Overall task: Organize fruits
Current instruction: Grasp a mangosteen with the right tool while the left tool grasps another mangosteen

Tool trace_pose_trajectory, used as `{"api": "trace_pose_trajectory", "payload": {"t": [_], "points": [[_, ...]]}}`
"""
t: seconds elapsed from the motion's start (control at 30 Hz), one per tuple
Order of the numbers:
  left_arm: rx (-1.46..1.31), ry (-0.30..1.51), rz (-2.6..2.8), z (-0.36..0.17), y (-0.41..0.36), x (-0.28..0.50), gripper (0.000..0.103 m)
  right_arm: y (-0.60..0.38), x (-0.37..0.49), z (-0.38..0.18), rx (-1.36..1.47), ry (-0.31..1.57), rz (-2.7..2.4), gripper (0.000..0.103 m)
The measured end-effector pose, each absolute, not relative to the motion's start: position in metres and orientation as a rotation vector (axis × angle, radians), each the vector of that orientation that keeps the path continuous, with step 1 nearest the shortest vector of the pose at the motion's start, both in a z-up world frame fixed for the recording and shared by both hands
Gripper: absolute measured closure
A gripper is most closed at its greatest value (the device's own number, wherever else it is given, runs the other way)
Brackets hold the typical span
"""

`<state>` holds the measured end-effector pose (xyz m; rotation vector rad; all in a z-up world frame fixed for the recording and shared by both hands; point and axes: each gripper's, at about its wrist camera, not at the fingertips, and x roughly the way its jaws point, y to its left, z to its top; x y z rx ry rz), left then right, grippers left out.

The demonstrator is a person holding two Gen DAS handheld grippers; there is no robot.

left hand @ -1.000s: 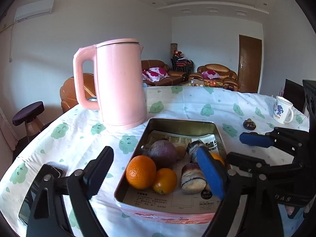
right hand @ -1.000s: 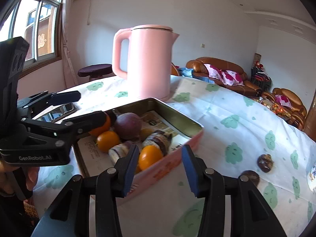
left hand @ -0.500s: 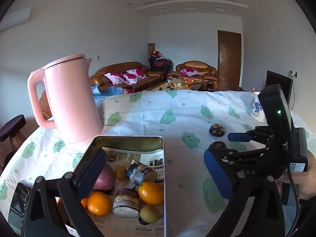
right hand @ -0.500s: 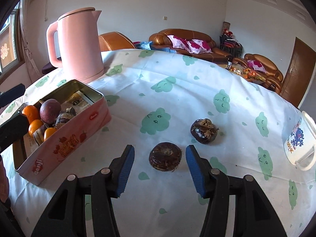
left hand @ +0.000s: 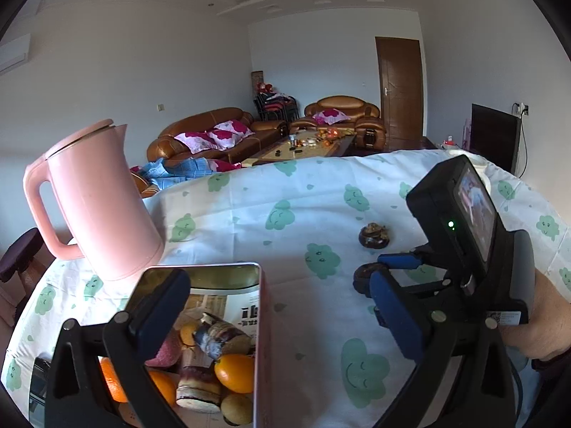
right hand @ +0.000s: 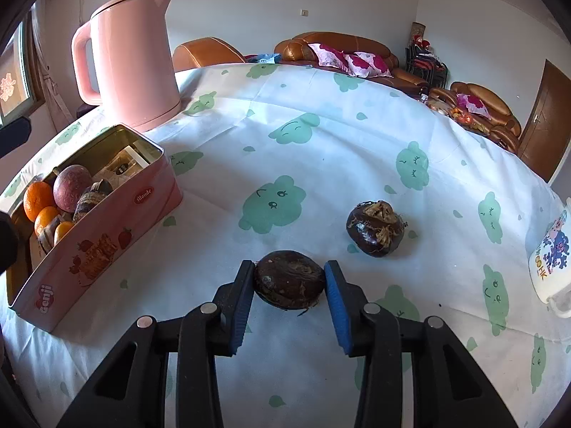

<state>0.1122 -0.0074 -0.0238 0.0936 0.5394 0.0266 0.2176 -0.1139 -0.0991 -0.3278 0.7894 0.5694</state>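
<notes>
A pink tin holds oranges, a purple passion fruit and several other fruits. Two dark brown fruits lie on the tablecloth. My right gripper has its blue pads touching both sides of the nearer dark fruit, which rests on the cloth. The second dark fruit lies just beyond, to the right. My left gripper is open and empty, hovering over the tin's right edge. The right gripper also shows in the left wrist view.
A tall pink kettle stands behind the tin. A white mug with blue print sits at the right table edge. A dark phone lies left of the tin. Sofas stand beyond the table.
My right gripper has moved forward and closed in on the nearer dark fruit, pads now touching it. My left gripper has shifted right, the tin now at its lower left.
</notes>
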Motion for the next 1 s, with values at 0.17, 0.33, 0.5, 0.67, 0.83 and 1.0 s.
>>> {"api": "trace_pose_trajectory", "payload": {"t": [0.17, 0.33, 0.5, 0.67, 0.83, 1.0], "points": [[0.073, 0.569, 0.011, -0.020, -0.020, 0.127, 0.000, -0.133, 0.217, -0.088, -0.288, 0.737, 0.535, 0.062], [0.081, 0.612, 0.002, -0.025, -0.041, 0.155, 0.000, -0.171, 0.232, -0.078, -0.235, 0.706, 0.425, 0.062], [0.080, 0.685, -0.010, -0.042, -0.063, 0.193, 0.000, -0.211, 0.247, -0.076, -0.189, 0.692, 0.299, 0.062], [0.065, 0.738, -0.037, -0.057, -0.082, 0.225, 0.004, -0.234, 0.260, -0.079, -0.141, 0.704, 0.233, 0.062], [0.060, 0.796, -0.069, -0.078, -0.095, 0.253, 0.012, -0.253, 0.265, -0.079, -0.085, 0.713, 0.205, 0.062], [0.041, 0.827, -0.127, -0.090, -0.103, 0.271, 0.022, -0.262, 0.264, -0.077, -0.055, 0.709, 0.192, 0.062]]}}
